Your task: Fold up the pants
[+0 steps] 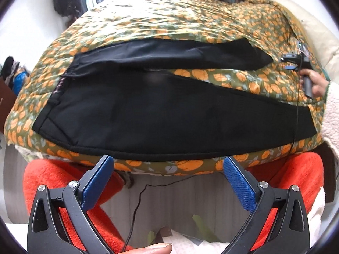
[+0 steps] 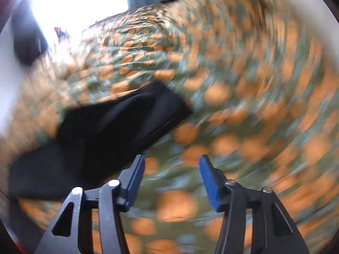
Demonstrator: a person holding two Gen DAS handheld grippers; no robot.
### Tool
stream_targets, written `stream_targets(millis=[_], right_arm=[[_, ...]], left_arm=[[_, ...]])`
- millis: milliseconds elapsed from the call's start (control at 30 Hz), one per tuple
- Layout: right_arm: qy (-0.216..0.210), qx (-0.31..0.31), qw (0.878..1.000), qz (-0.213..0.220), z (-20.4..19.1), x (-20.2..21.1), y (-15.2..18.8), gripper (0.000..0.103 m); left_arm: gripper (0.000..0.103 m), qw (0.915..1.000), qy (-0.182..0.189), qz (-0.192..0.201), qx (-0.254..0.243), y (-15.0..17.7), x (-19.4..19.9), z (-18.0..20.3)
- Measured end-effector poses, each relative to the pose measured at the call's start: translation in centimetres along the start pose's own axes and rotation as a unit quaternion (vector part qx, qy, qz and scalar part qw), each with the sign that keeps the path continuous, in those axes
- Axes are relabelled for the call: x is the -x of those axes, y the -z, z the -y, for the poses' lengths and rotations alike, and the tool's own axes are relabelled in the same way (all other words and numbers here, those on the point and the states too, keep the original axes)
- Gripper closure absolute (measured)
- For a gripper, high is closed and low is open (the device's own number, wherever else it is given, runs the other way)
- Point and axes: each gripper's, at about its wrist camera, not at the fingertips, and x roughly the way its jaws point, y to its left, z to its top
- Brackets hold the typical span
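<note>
The left claw [image 1: 168, 162] is hanging tilted down just short of the near edge of the bed [image 1: 190, 166], its blue pads [image 1: 238, 185] standing wide apart with nothing between them; a fingertip [image 1: 154, 248] is showing at the bottom rim of the left wrist view. The right claw [image 2: 171, 160] is also pointing down at the bed, its jaws standing partly apart and empty, just beside the dark cloth; the right wrist view is heavily smeared. In the left wrist view the right hand [image 1: 316, 84], in a cream fleecy sleeve [image 1: 334, 114], is gripping its tool's handle over the bed's right side.

The black pants [image 1: 148, 114] are lying flat on the bed's flowered quilt [image 1: 169, 21], orange blossoms on olive green. Their long axis is running across the left wrist view, side to side, with the waistband [image 1: 57, 91] at the left and the two legs spreading towards the right, the far leg [image 1: 180, 53] angling away from the near one, a wedge of quilt showing between them. No readable writing is showing on the pants.
</note>
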Motion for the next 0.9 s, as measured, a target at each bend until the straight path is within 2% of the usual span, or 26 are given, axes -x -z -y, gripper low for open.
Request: stream_targets(millis=[67, 100, 167, 333, 400, 433, 467, 533, 567, 600, 667, 700, 767, 833, 900], right_arm=[[-0.081, -0.112, 0.990, 0.008, 2.1, -2.3, 0.7, 0.054], [-0.094, -0.147, 0.985, 0.013, 2.7, -3.1, 1.1, 0.055], [-0.112, -0.196, 0.974, 0.026, 3.5, -4.8, 0.9, 0.062], [-0.122, -0.251, 0.959, 0.050, 4.6, -8.8, -1.2, 0.062], [-0.142, -0.273, 0.950, 0.050, 5.2, -9.9, -2.0, 0.062], [-0.153, -0.281, 0.946, 0.050, 5.3, -10.4, -2.4, 0.065], [-0.151, -0.276, 0.948, 0.052, 5.4, -10.3, -2.9, 0.091], [-0.110, -0.230, 0.963, 0.093, 4.9, -7.7, -3.8, 0.092], [-0.073, -0.199, 0.970, 0.121, 4.3, -6.0, -4.1, 0.093], [-0.027, -0.173, 0.976, 0.129, 3.9, -5.1, -4.1, 0.093], [0.089, -0.120, 0.983, 0.105, 2.6, -4.7, -3.7, 0.085], [0.113, -0.109, 0.983, 0.094, 2.3, -4.8, -3.5, 0.077], [0.146, -0.100, 0.979, 0.096, 2.0, -3.9, -2.6, 0.053], [0.150, -0.097, 0.975, 0.134, 1.5, -1.1, -1.1, 0.043], [0.106, -0.069, 0.980, 0.152, -0.4, 1.5, 1.0, 0.040]], left_arm=[[0.000, 1.0000, -0.002, -0.001, -0.006, -0.4, -0.3, 0.5], [0.000, 1.0000, -0.003, -0.002, -0.007, -0.6, -0.5, 0.6], [0.000, 0.9999, -0.008, -0.010, -0.003, -0.9, -1.0, 0.7], [0.000, 0.9988, -0.027, -0.040, 0.007, -1.2, -2.8, 0.5], [0.000, 0.9982, -0.032, -0.051, 0.004, -1.3, -3.5, 0.7], [0.000, 0.9979, -0.034, -0.055, 0.001, -1.4, -3.8, 0.9], [0.000, 0.9977, -0.034, -0.058, -0.003, -1.5, -4.0, 1.2], [0.000, 0.9978, -0.035, -0.055, -0.011, -1.8, -4.2, 1.6], [0.000, 0.9979, -0.036, -0.052, -0.013, -2.0, -4.3, 1.8], [0.000, 0.9981, -0.035, -0.049, -0.013, -2.1, -4.4, 1.8], [0.000, 0.9981, -0.030, -0.053, -0.011, -2.2, -4.9, 1.8], [0.000, 0.9979, -0.027, -0.057, -0.011, -2.3, -5.2, 1.9], [0.000, 0.9980, -0.027, -0.055, -0.012, -2.7, -5.3, 1.8], [0.000, 0.9990, -0.029, -0.034, -0.008, -3.7, -5.1, 1.4], [0.000, 0.9994, -0.034, 0.003, -0.002, -5.4, -5.0, 0.6]])
